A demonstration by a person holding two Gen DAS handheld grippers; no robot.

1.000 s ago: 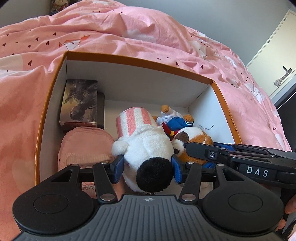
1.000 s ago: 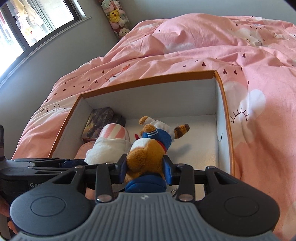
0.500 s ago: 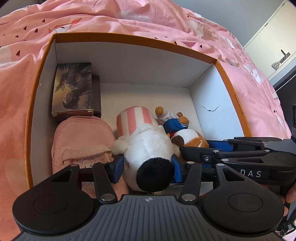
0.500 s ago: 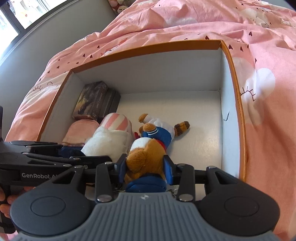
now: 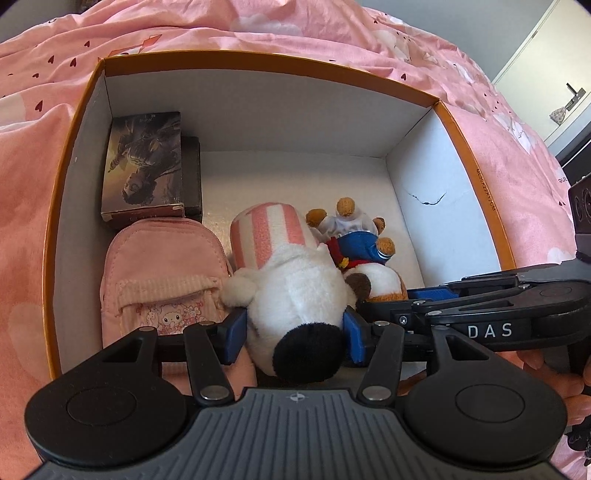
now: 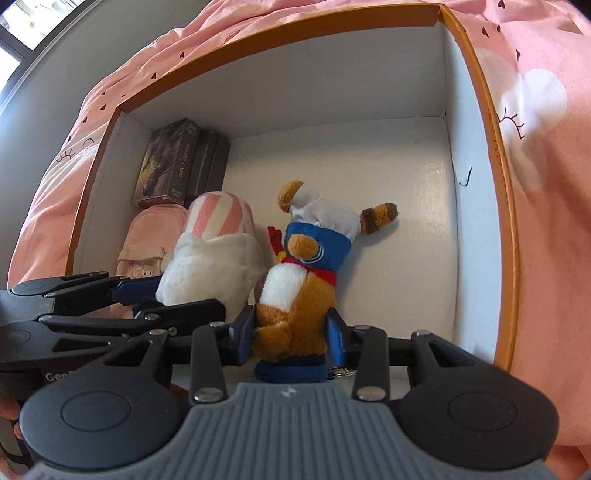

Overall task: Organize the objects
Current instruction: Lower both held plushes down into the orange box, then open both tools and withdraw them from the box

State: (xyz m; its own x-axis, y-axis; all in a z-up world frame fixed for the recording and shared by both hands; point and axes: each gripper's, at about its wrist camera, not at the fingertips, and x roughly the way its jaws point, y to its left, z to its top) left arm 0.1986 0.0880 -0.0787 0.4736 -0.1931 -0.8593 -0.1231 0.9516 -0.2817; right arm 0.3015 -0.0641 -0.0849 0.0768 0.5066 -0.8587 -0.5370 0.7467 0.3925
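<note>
An orange-rimmed white box (image 5: pixel 258 59) lies open on the bed. My left gripper (image 5: pixel 295 332) holds a white plush toy (image 5: pixel 291 291) with a pink-striped hat and a black tuft, head down inside the box. Its jaws are opening, but the blue pads still touch the plush's sides. My right gripper (image 6: pixel 291 336) is shut on a brown plush (image 6: pixel 295 295) in a blue sailor top. That toy stretches onto the box floor right beside the white plush (image 6: pixel 210 266). The two grippers sit side by side at the box's near edge.
A pink mini backpack (image 5: pixel 162 273) and two dark card boxes (image 5: pixel 144 166) fill the box's left side. Bare white box floor (image 6: pixel 406 184) shows on the right. A pink duvet (image 5: pixel 258 22) surrounds the box. A hand (image 5: pixel 576 387) grips the right tool.
Both grippers have sunk deeper into the box with their toys and tilted further down. The brown plush now reaches the box floor. The white plush sits against the backpack.
</note>
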